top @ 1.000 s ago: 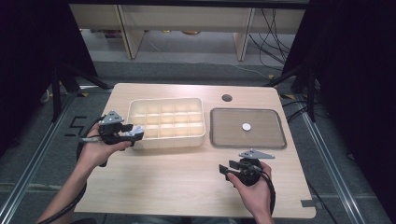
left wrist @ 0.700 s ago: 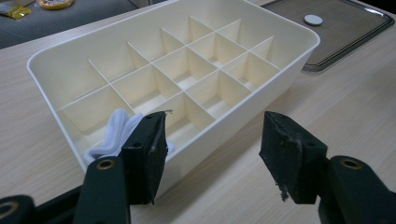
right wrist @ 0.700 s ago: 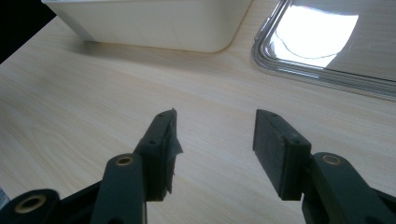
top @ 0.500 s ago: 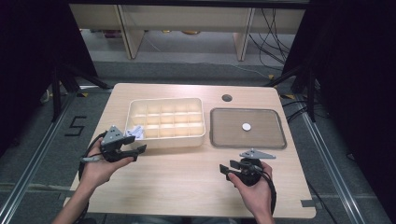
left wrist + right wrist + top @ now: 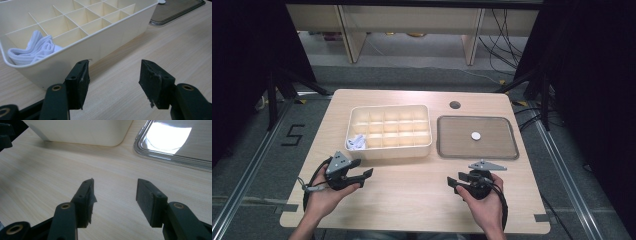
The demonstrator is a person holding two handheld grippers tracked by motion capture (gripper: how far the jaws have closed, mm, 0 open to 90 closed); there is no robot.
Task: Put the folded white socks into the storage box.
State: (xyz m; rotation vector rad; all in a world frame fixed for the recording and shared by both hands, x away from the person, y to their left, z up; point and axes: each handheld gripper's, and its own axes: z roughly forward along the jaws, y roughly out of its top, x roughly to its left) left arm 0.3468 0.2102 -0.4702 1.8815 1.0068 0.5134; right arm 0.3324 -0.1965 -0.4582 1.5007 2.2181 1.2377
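- Sitting bunched in the near-left corner compartment of the cream divided organizer (image 5: 389,131), the white sock (image 5: 357,142) is the thing closest to either tool; the left gripper view has it crumpled against the bin's rounded corner (image 5: 37,50).
- Its folds run roughly along the box's near wall, though the bundle is too scrunched to call a clear long axis.
- From the sock, the left gripper (image 5: 362,175) lies just toward the near edge of the tabletop (image 5: 412,195), its tips aimed toward the box's near wall; jaws spread wide, nothing between them, bare wood showing in the gap.
- So the sock sits ahead of and up-left from those jaws, behind the wall: any reach back would have to go over the rim, I'd judge.
- The right gripper (image 5: 457,181) is well apart, near the near-right part of the tabletop, jaws likewise parted wide and empty (image 5: 113,195).
- Beyond it, the grey tray (image 5: 447,147) holds one small white disc (image 5: 475,135) near its centre; the right hand is the nearer one for that.
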